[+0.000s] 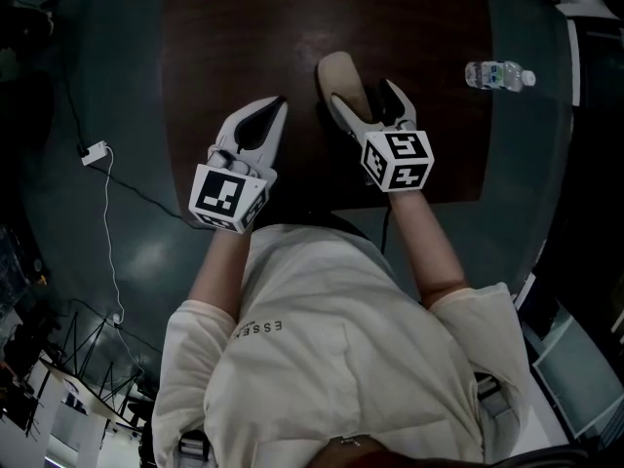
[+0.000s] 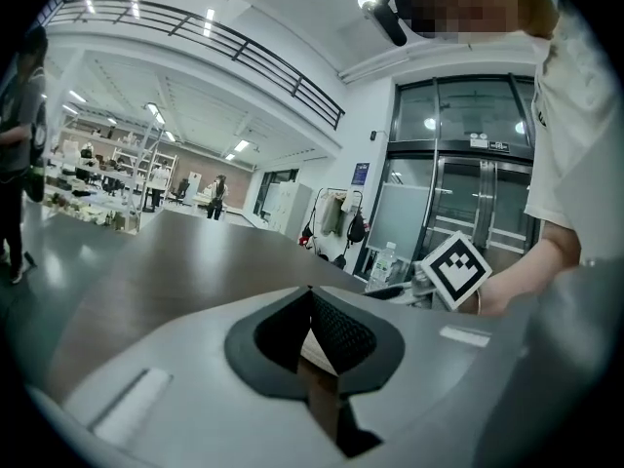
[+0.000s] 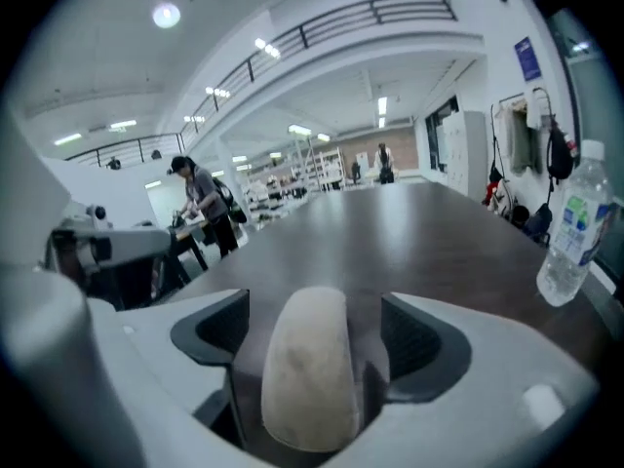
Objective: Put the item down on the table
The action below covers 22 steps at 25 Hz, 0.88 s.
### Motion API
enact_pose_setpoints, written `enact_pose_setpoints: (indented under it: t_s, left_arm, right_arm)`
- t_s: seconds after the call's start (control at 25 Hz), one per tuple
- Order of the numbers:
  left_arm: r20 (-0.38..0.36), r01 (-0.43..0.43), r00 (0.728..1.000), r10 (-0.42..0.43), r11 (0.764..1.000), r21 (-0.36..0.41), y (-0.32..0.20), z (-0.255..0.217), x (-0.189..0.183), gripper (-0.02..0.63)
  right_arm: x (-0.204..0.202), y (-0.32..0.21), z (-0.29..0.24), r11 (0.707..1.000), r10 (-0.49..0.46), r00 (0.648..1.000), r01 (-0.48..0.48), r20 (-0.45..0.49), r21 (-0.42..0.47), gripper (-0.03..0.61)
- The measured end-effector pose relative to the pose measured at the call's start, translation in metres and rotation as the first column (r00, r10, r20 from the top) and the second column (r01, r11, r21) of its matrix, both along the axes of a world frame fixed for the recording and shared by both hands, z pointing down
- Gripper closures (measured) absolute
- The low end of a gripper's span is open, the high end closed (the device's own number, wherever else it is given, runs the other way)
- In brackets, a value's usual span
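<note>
Beige and rounded at its far end, the item (image 1: 341, 74) lies lengthwise in the mouth of the right claw (image 3: 314, 305), just right of centre in the head view, over the near part of the dark wooden tabletop (image 1: 244, 37). It points away from the person, along the claw's own line. That suits a put-down: the thing can be left where it lies and the claw drawn straight back off it.

The right claw is released. In the right gripper view its jaws stand wide, with a strip of brown surface showing between the item and the dark lining on either side, so nothing is pinching it. The item's near end sits deep in the throat of the claw. Whether its underside is fully down on the wood I cannot tell, though by my reading the placing is nearly done or just done.

The left claw (image 2: 312, 295) is clenched on nothing. Its jaws meet at the tips, and only a small hollow behind them is left, through which a sliver of the tabletop shows. It hangs at centre left of the head view, well apart from the item, and seems merely parked out of the way.

A water bottle (image 1: 499, 74) lies at the upper right, well clear of both claws.
</note>
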<state>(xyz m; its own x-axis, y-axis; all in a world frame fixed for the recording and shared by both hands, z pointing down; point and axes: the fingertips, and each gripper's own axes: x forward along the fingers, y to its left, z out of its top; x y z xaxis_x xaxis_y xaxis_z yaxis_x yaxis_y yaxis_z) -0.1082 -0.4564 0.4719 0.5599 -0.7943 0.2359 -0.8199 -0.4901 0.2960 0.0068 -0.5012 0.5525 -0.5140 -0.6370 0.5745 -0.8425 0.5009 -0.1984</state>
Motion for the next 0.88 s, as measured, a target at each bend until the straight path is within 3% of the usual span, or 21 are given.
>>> enact_pose_setpoints:
  t_s: [0.16,0.2,0.28,0.32,0.48,0.56,0.88]
  left_arm:
    - [0.010,-0.006,1.000,0.006,0.998,0.063,0.009,-0.024,0.010,0.606]
    - [0.012,-0.004,1.000,0.003,0.997,0.079,0.013,-0.030,0.012,0.606]
    - [0.024,-0.002,1.000,-0.001,0.994,0.113,0.021,-0.042,0.015,0.606]
    - [0.029,-0.002,1.000,-0.002,0.991,0.130,0.025,-0.049,0.017,0.606]
    - [0.048,0.005,0.999,-0.015,0.981,0.194,0.048,-0.076,0.027,0.606]
    - [0.050,0.010,0.999,-0.021,0.977,0.212,0.063,-0.090,0.036,0.606]
    - [0.056,0.043,0.997,-0.060,0.963,0.266,0.143,-0.113,0.058,0.606]
  right_arm:
    - [0.019,0.005,-0.063,0.978,0.015,0.998,-0.026,0.053,0.205,0.191]
    - [0.024,0.009,-0.075,0.969,0.022,0.999,-0.034,0.048,0.243,0.237]
    - [0.035,0.017,-0.094,0.950,0.050,0.998,-0.062,0.045,0.307,0.440]
    - [0.039,0.022,-0.102,0.942,0.062,0.997,-0.075,0.049,0.329,0.477]
    - [0.053,0.047,-0.123,0.922,0.085,0.995,-0.099,0.055,0.375,0.518]
    - [0.062,0.062,-0.131,0.915,0.094,0.994,-0.106,0.050,0.388,0.592]
    - [0.081,0.141,-0.156,0.902,0.052,0.995,-0.082,0.084,0.423,0.594]
